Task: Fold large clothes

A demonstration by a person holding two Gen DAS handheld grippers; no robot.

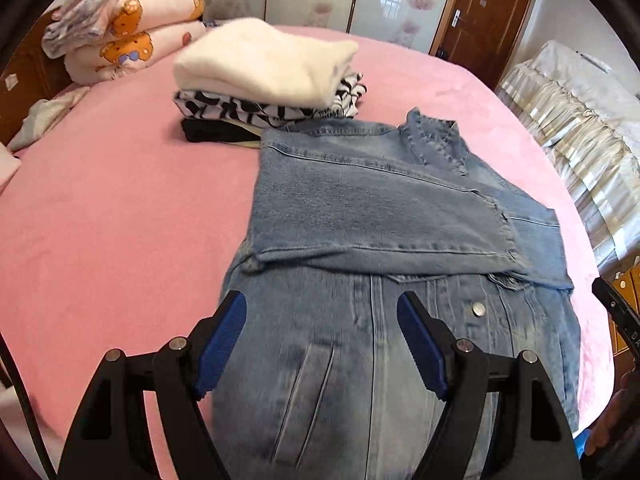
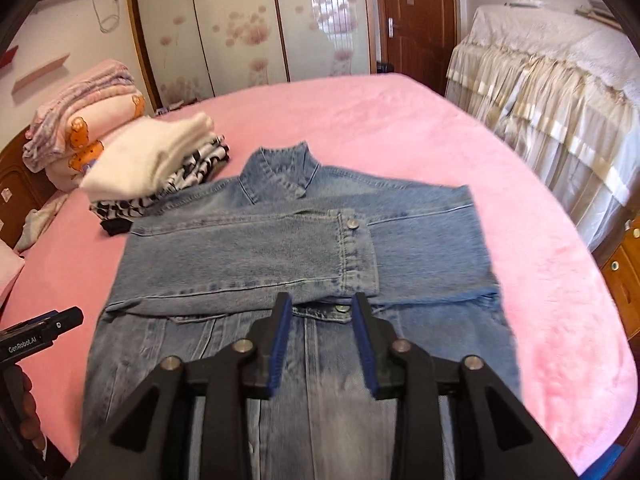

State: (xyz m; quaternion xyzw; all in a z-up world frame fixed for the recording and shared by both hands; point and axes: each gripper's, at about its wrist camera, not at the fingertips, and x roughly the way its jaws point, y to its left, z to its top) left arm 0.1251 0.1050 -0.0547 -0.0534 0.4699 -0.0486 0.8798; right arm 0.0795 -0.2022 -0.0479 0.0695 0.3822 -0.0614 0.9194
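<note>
The left gripper [image 1: 322, 312] gapes wide and holds nothing, its pads over the jacket [image 1: 400, 216]. The right gripper [image 2: 320, 310] is about half open, also empty. The jacket lies just ahead of both on the bed [image 2: 520, 216], sleeves folded across; a clothes stack [image 1: 264, 80] sits beyond, to the left.

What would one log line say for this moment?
denim jacket: sleeves folded | left gripper: open, empty | right gripper: open, empty | pink bed

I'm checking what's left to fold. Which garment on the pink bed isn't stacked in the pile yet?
The denim jacket, spread flat under both open grippers with sleeves folded across its chest. The white sweater, black-and-white garment and black one are already stacked.
</note>
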